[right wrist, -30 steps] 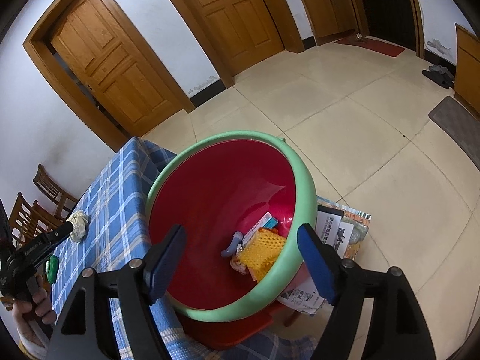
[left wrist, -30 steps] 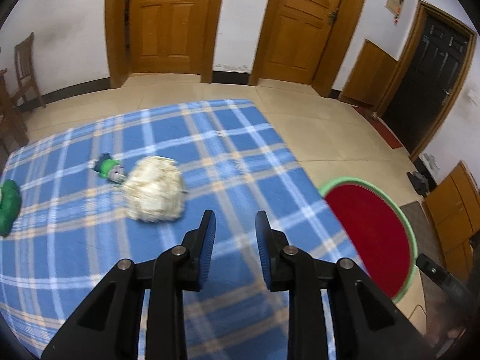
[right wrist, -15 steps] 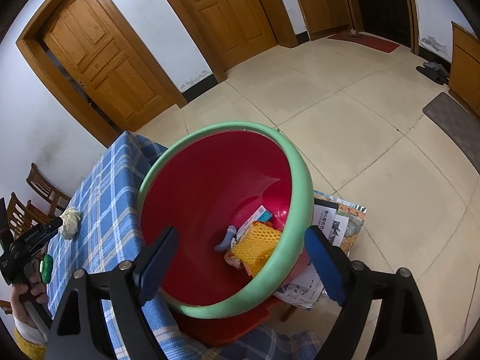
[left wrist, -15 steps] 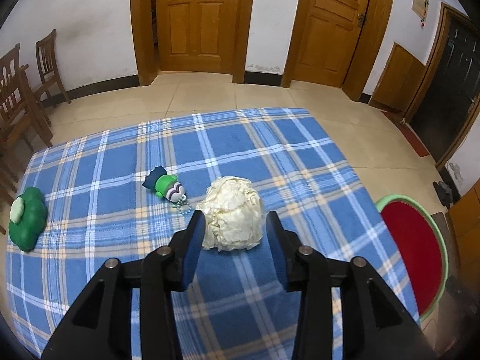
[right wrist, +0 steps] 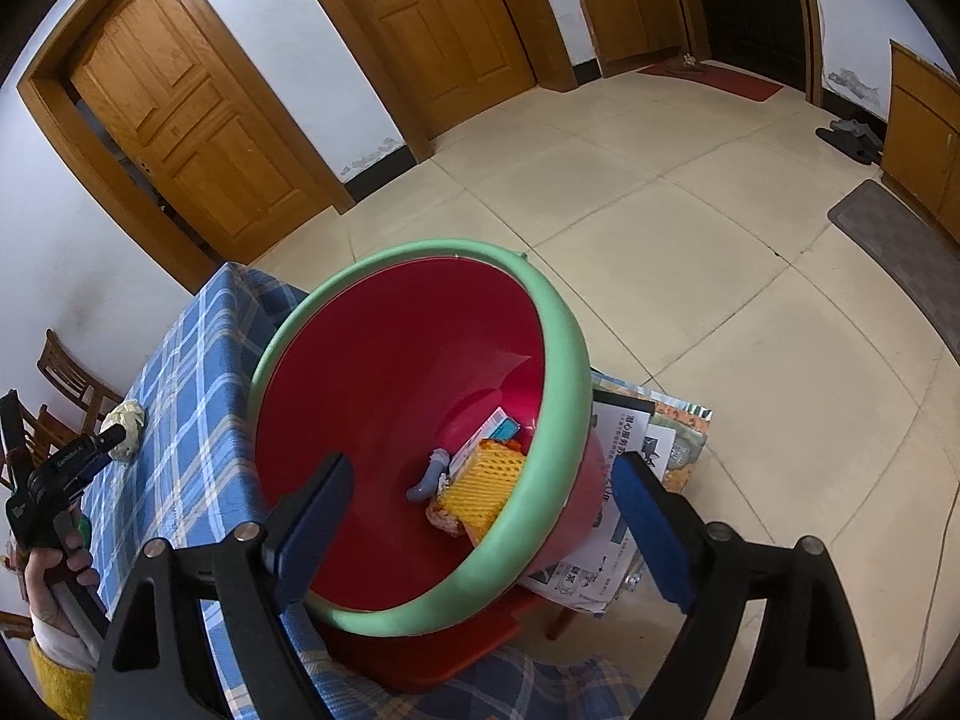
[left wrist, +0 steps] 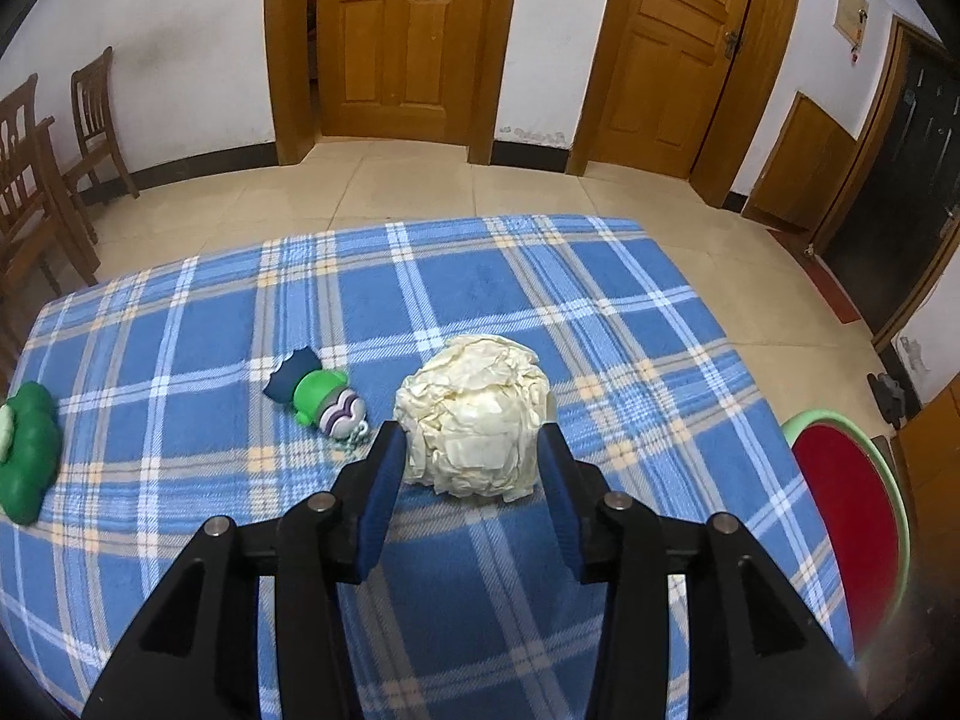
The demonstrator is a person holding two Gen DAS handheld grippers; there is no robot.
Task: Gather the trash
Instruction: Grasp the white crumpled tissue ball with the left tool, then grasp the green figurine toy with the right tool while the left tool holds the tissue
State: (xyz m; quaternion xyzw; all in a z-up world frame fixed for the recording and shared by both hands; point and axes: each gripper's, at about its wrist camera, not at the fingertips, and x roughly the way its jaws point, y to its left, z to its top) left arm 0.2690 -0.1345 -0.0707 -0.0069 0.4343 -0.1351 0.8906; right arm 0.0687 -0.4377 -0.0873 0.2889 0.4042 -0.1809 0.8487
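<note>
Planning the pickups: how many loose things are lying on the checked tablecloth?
3. A crumpled paper ball between the fingers of the open left claw, a small green toy just left of it, and a green plush at the far left edge, partly cut off.

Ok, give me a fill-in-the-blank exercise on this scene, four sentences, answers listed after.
1. The left gripper has its fingers open on either side of the crumpled ____ ball.
2. The tablecloth is checked mainly in ____.
3. The red basin has a ____ rim.
4. The right gripper hovers open above the ____.

Answers: paper; blue; green; basin
</note>
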